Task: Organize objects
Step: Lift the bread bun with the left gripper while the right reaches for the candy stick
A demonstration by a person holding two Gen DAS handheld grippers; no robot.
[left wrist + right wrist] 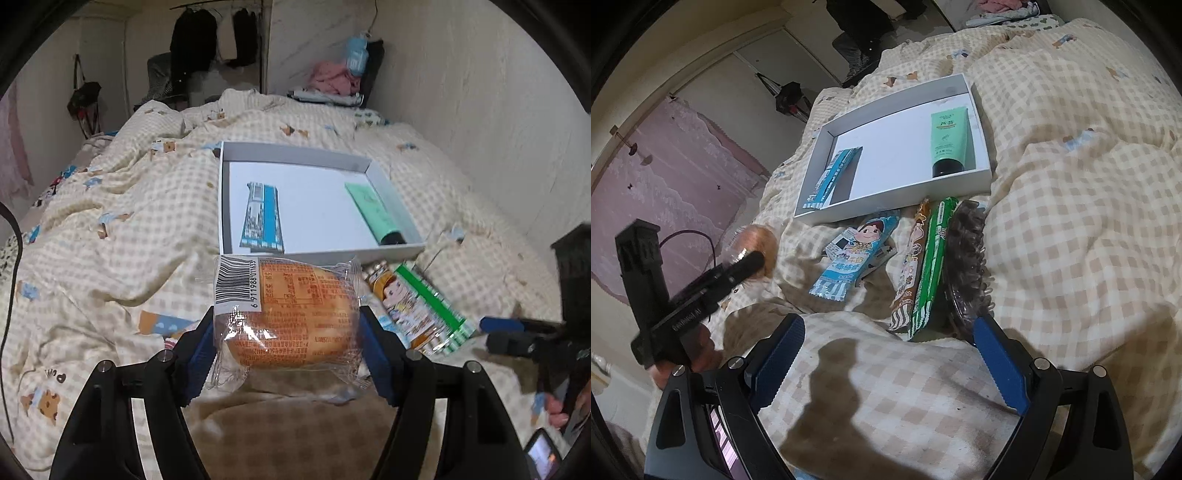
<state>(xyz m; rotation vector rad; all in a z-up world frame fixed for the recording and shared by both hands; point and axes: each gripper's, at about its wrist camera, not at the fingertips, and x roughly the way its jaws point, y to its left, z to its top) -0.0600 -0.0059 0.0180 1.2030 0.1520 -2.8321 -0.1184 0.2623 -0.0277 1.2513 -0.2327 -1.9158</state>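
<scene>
1. The left tool [286,347] was clamped on a wrapped bun [291,317]. Its blue ridged pads [201,354] pressed the crinkly clear wrapper from both sides.
2. The bun was round, soft-looking and golden orange. The wrapper had orange print and a white barcode sticker. The bun was held up above the bed, just in front of the box.
3. The right tool [886,362] was spread wide apart with nothing between its two sides. Its pads [1001,365] were blue and toothed like a saw, on black arms.
4. Under both tools lay a bed quilt [1071,221], soft and rumpled, with cream and tan checks and small bear pictures.
5. Near the right tool lay a dark hairbrush [967,266] with bumpy bristles. Touching it was a long green snack pack [932,258], and beside that a brown one [912,262], both shiny.
6. A flat blue and white pack with a cartoon child [855,254] lay well left of them.
7. Farther off sat a shallow white cardboard box [816,173], a rectangle with low walls.
8. Inside the box, a smooth green tube with a black cap [947,144] lay along the right wall. A thin blue packet [833,177] lay by the left wall.
</scene>
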